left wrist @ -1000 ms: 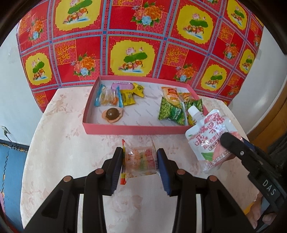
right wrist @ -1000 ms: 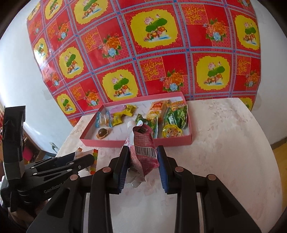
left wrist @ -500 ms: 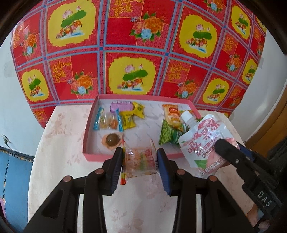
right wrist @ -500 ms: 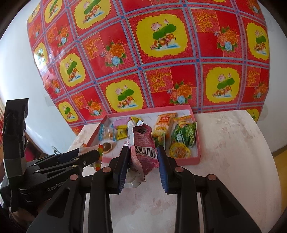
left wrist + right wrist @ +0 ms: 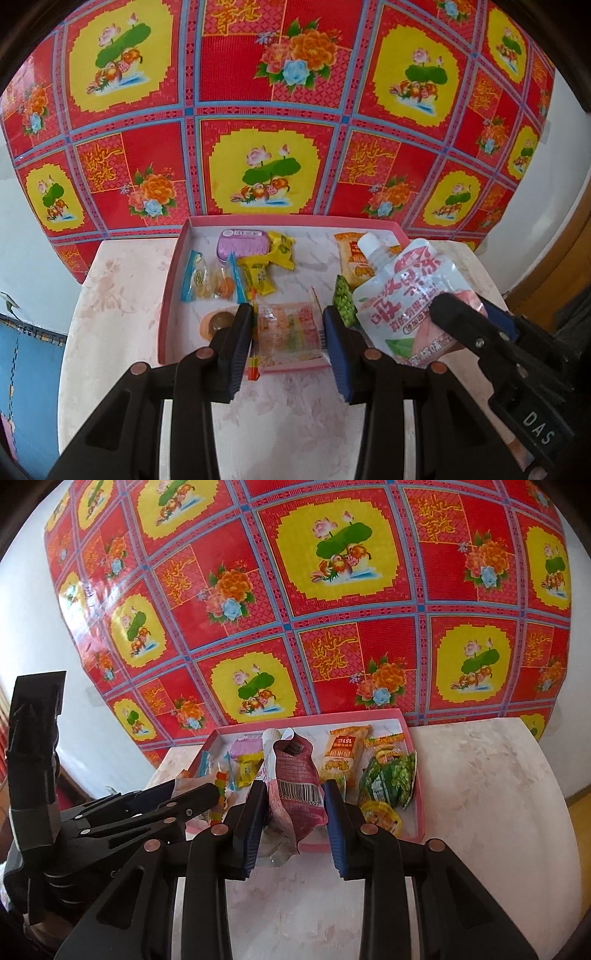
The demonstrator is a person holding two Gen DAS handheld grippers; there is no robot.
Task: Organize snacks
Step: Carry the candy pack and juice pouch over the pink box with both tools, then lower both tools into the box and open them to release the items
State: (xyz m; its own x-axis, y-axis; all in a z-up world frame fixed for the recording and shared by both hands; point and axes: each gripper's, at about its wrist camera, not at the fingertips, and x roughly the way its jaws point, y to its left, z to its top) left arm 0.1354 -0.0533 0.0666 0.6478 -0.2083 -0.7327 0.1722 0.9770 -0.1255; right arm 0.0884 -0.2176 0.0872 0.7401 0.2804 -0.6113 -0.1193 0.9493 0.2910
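My left gripper is shut on a clear candy packet with coloured sweets and holds it over the front edge of the pink tray. My right gripper is shut on a pink spouted jelly pouch, held upright above the tray's front rim. The pouch also shows at the right of the left wrist view. In the tray lie a purple tin, yellow candies, a blue-edged packet, a round brown sweet and green pea bags.
The tray sits at the far side of a pale marble-patterned table, against a wall hung with red floral cloth. An orange snack bag and a round yellow packet lie in the tray's right half. The left gripper shows in the right wrist view.
Both grippers have moved forward toward the tray with their snacks; the candy packet and the pouch now hang over the tray's front part instead of over the table.
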